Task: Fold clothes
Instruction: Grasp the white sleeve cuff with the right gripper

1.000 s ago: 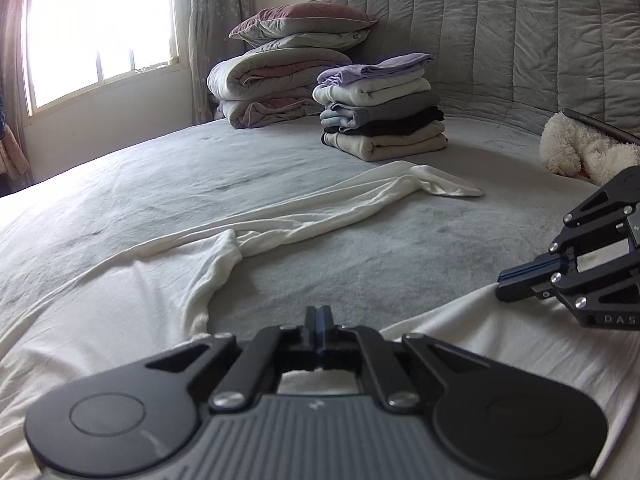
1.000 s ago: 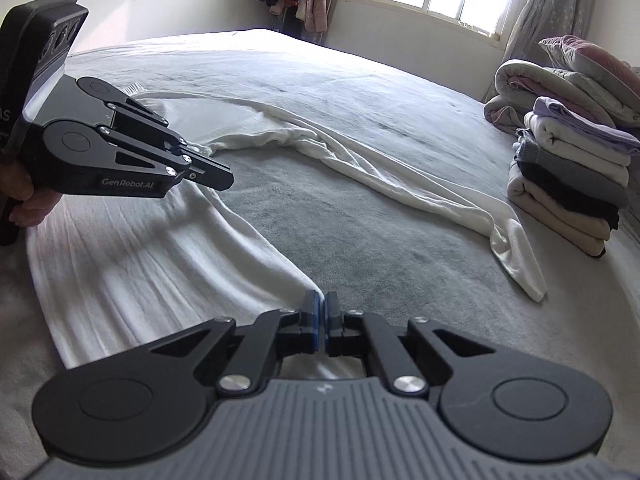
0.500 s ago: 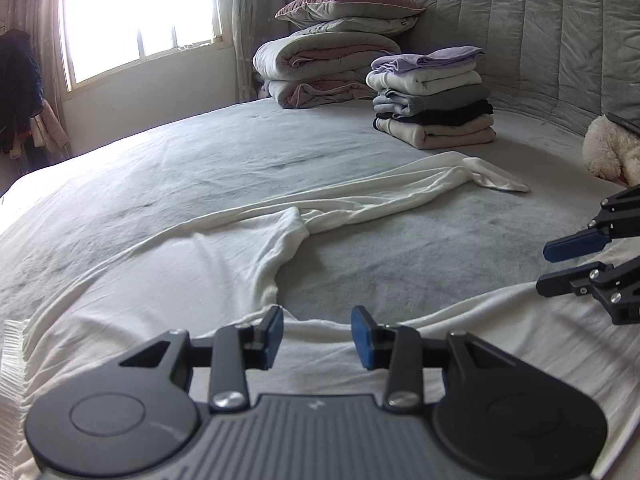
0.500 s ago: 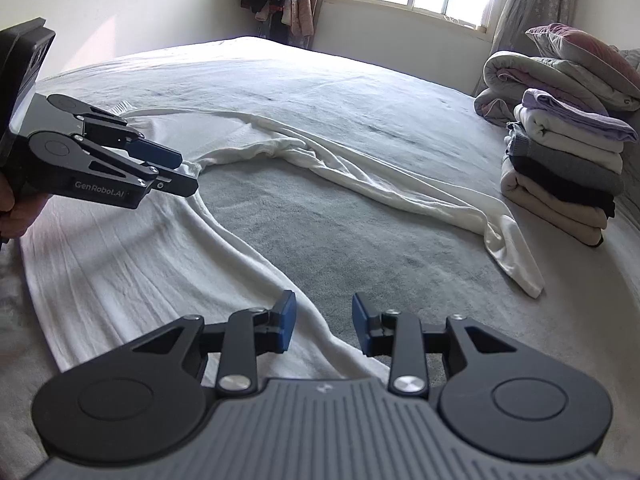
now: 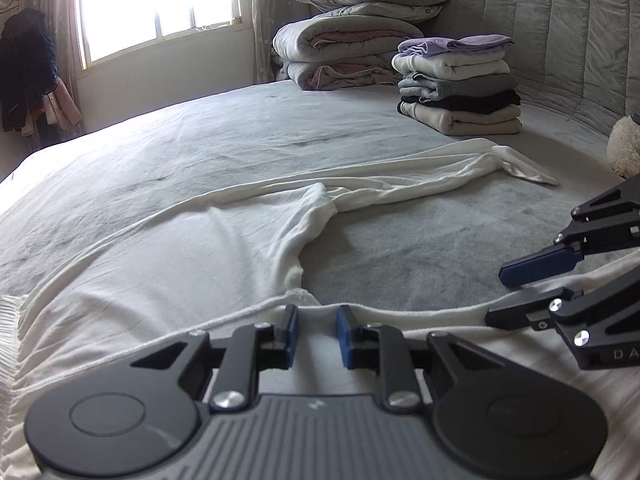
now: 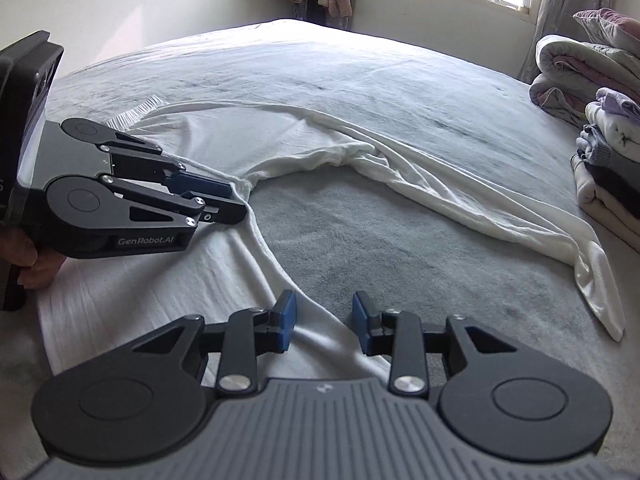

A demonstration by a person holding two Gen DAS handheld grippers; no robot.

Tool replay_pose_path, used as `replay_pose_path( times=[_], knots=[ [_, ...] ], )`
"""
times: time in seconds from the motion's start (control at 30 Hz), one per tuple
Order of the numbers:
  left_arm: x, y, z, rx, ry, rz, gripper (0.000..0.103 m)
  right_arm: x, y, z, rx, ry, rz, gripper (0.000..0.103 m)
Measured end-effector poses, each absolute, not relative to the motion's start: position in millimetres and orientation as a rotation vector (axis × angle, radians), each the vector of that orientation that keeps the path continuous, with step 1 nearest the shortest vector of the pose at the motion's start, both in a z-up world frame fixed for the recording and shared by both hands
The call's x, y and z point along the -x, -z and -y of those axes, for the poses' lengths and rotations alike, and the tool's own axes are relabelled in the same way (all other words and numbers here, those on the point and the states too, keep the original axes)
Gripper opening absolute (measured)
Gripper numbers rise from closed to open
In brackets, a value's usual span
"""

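A white long-sleeved garment (image 5: 200, 248) lies spread on the grey bed (image 5: 240, 144), one sleeve (image 5: 520, 164) trailing toward the folded stack. My left gripper (image 5: 317, 312) sits low over the garment's near edge. Its jaws are closing, the cloth edge lies between them, and the pads stand apart from it. In the right wrist view the same gripper (image 6: 236, 202) rests at the left, a hand behind it. My right gripper (image 6: 323, 304) hovers open over a fold of the garment (image 6: 280, 140), gripping nothing. From the left wrist view it (image 5: 498, 294) enters at the right edge.
A stack of folded clothes (image 5: 456, 84) stands at the far side of the bed by the quilted headboard (image 5: 560, 40). Rolled duvets and pillows (image 5: 348, 52) lie behind it. A plush toy (image 5: 624, 148) is at the right. Dark clothes (image 5: 24, 76) hang near the window.
Both grippers were shut a second ago and have opened. The left jaws have since narrowed a little. The right gripper has shifted sideways along the garment.
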State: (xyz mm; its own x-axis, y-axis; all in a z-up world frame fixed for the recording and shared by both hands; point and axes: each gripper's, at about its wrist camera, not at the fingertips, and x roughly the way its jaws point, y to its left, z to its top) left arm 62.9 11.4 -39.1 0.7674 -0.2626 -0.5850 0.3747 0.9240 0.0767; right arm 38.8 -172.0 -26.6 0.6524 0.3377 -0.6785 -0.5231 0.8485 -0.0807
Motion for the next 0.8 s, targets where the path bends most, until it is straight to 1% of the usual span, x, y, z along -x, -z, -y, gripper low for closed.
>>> replay_pose_path(
  times=[0.07, 0.13, 0.17, 0.2, 0.23, 0.3, 0.37, 0.43, 0.47, 0.53, 0.6, 0.63, 0.8],
  knots=[
    [-67, 39, -15, -0.159, 0.339, -0.609, 0.027, -40, 26, 166, 0.289, -0.497, -0.711, 0.036],
    [-69, 39, -19, -0.126, 0.330, -0.614, 0.030, -41, 28, 161, 0.297, -0.502, -0.706, 0.030],
    [-70, 39, -21, -0.113, 0.331, -0.616, 0.031, -42, 28, 158, 0.298, -0.508, -0.705, 0.019],
    [-70, 40, -22, -0.105, 0.332, -0.616, 0.032, -42, 29, 155, 0.299, -0.514, -0.704, 0.003],
    [-70, 40, -23, -0.100, 0.332, -0.615, 0.032, -41, 28, 151, 0.310, -0.506, -0.696, 0.000],
    [-69, 39, -23, -0.098, 0.325, -0.613, 0.035, -41, 30, 147, 0.353, -0.433, -0.661, 0.000],
    [-69, 39, -23, -0.104, 0.316, -0.610, 0.038, -44, 32, 150, 0.328, -0.420, -0.666, 0.000],
    [-68, 39, -21, -0.112, 0.309, -0.607, 0.040, -46, 30, 156, 0.275, -0.421, -0.669, 0.003],
    [-68, 38, -21, -0.116, 0.306, -0.605, 0.041, -47, 29, 160, 0.248, -0.424, -0.672, 0.012],
    [-68, 38, -20, -0.120, 0.301, -0.603, 0.042, -52, 26, 170, 0.211, -0.405, -0.679, 0.020],
    [-67, 37, -21, -0.117, 0.298, -0.597, 0.043, -57, 23, 186, 0.179, -0.361, -0.671, 0.042],
    [-67, 37, -21, -0.115, 0.296, -0.594, 0.043, -59, 21, 195, 0.164, -0.338, -0.666, 0.044],
    [-65, 34, -20, -0.104, 0.297, -0.576, 0.045, -78, 16, 257, 0.002, -0.166, -0.677, 0.044]
  ],
)
